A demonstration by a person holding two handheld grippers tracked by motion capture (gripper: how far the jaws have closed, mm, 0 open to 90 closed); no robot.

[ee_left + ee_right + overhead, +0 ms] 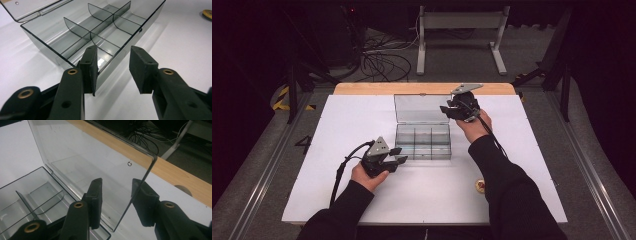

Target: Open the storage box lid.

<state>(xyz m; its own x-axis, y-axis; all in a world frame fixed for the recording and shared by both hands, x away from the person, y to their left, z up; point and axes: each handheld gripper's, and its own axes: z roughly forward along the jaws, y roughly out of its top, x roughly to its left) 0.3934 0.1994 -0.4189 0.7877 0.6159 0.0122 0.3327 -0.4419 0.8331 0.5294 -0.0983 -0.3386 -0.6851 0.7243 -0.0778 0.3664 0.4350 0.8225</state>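
A clear plastic compartment box (423, 142) lies mid-table, and its lid (421, 108) stands open at the back. My left gripper (399, 155) is open at the box's near left corner. In the left gripper view its jaws (116, 72) straddle the box's side wall (130, 43), one pad over a compartment and the other outside. My right gripper (445, 112) is open at the lid's right edge. In the right gripper view the lid's edge (135, 192) runs between the two pads (117, 200) without being squeezed. The compartments (100, 27) look empty.
A small round yellow and red disc (480, 186) lies on the white table top (352, 120) near the front right, also seen as a disc (207, 13) in the left gripper view. A wooden strip (362, 88) edges the table's far side. Cables and a metal frame lie on the floor beyond.
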